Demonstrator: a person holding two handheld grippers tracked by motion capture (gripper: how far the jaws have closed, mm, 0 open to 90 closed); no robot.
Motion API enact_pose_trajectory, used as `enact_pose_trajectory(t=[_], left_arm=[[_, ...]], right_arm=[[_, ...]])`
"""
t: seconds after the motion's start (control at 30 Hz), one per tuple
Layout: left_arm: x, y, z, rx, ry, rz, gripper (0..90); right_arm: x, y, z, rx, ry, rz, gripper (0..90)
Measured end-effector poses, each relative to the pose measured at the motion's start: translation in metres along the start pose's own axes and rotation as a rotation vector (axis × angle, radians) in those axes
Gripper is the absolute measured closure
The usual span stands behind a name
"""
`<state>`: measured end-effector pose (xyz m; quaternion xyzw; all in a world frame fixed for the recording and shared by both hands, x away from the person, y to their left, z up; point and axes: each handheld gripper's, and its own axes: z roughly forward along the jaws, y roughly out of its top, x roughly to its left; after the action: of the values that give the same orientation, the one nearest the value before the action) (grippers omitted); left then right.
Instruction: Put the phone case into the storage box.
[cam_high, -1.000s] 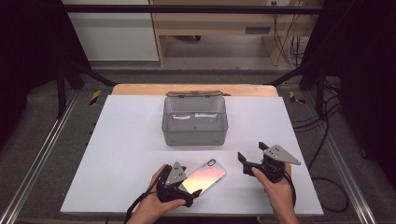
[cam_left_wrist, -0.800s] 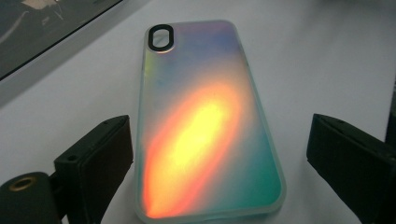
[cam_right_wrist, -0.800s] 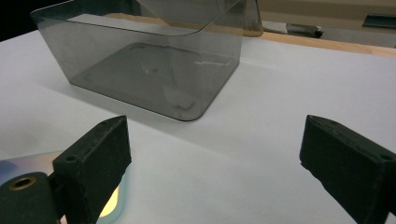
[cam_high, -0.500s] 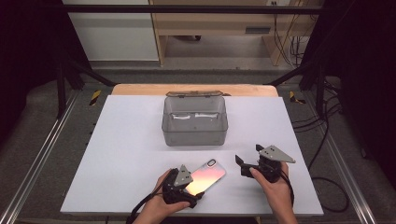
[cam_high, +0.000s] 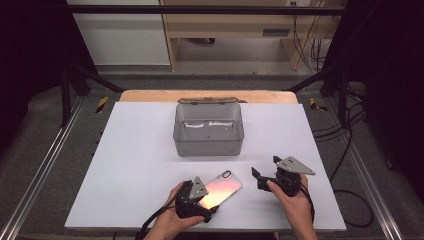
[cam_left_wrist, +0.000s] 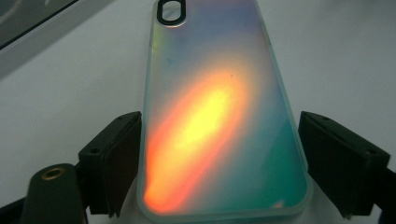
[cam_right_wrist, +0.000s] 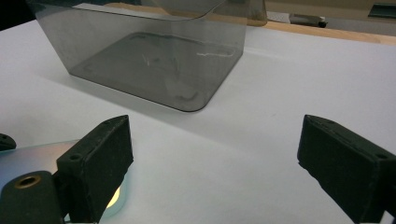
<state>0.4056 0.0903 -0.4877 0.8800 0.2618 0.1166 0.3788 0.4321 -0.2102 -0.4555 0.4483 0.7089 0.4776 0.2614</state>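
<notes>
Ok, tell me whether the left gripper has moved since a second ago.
Yes. In the high view the left gripper has slid rightward along the table's near edge, closing over the phone case, judged against the fixed grey bin.

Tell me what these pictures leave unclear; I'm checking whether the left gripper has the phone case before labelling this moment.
- Grip: in the left gripper view, jaws flank the phone case; contact with its edges is not clear.
- Case's near end: in the high view, the left gripper covers it.
- Case's front: turned down onto the table.
- Smoky plastic bin: tinted walls and glare blur anything inside.
</notes>
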Motion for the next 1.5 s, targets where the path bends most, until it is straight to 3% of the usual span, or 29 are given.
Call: enact_pose_trajectory(t=[0.33,0.67,0.77,0.8,0.87,0.9,0.93,0.97,1.0,1.03,1.23,1.37,1.43,1.5], left_arm=[[0.003,-0.001,-0.006,-0.018,-0.005,0.018,17.1],[0.01,0.003,-0.026,-0.103,0.003,0.015,17.2],[0.019,0.002,-0.038,-0.146,0.019,-0.022,17.2],[0.027,0.001,-0.05,-0.195,0.023,-0.052,17.2],[0.031,0.001,-0.056,-0.224,0.027,-0.064,17.2],[0.039,0.001,-0.07,-0.283,0.039,-0.085,17.2],[0.039,0.001,-0.07,-0.283,0.039,-0.085,17.2],[0.045,0.0,-0.083,-0.334,0.06,-0.099,17.2],[0.045,0.0,-0.083,-0.334,0.06,-0.099,17.2],[0.052,-0.002,-0.092,-0.379,0.082,-0.111,17.2],[0.072,-0.01,-0.105,-0.43,0.148,-0.166,17.2],[0.079,-0.012,-0.113,-0.477,0.197,-0.176,17.2],[0.08,-0.013,-0.113,-0.482,0.208,-0.176,17.2],[0.084,-0.016,-0.117,-0.494,0.245,-0.181,17.2]], right_arm=[[-0.001,0.002,-0.001,-0.016,0.004,0.008,11.0],[-0.001,0.003,-0.004,-0.028,0.01,0.006,11.0],[-0.002,0.004,-0.004,-0.032,0.008,0.013,11.0],[-0.001,0.004,-0.003,-0.032,0.007,0.017,10.9],[-0.001,0.004,-0.003,-0.033,0.007,0.017,11.0],[0.0,0.004,-0.003,-0.032,0.004,0.015,10.8],[0.0,0.004,-0.003,-0.032,0.004,0.015,10.8],[0.001,0.004,-0.002,-0.03,-0.001,0.014,10.5],[0.001,0.004,-0.002,-0.03,-0.001,0.014,10.5],[0.002,0.005,-0.001,-0.031,-0.009,0.019,10.0],[0.002,0.004,0.0,-0.032,-0.015,0.033,10.0],[0.002,0.003,0.0,-0.031,-0.016,0.041,9.9],[0.002,0.004,0.0,-0.032,-0.014,0.045,9.9],[0.002,0.004,0.001,-0.032,-0.014,0.045,9.9]])
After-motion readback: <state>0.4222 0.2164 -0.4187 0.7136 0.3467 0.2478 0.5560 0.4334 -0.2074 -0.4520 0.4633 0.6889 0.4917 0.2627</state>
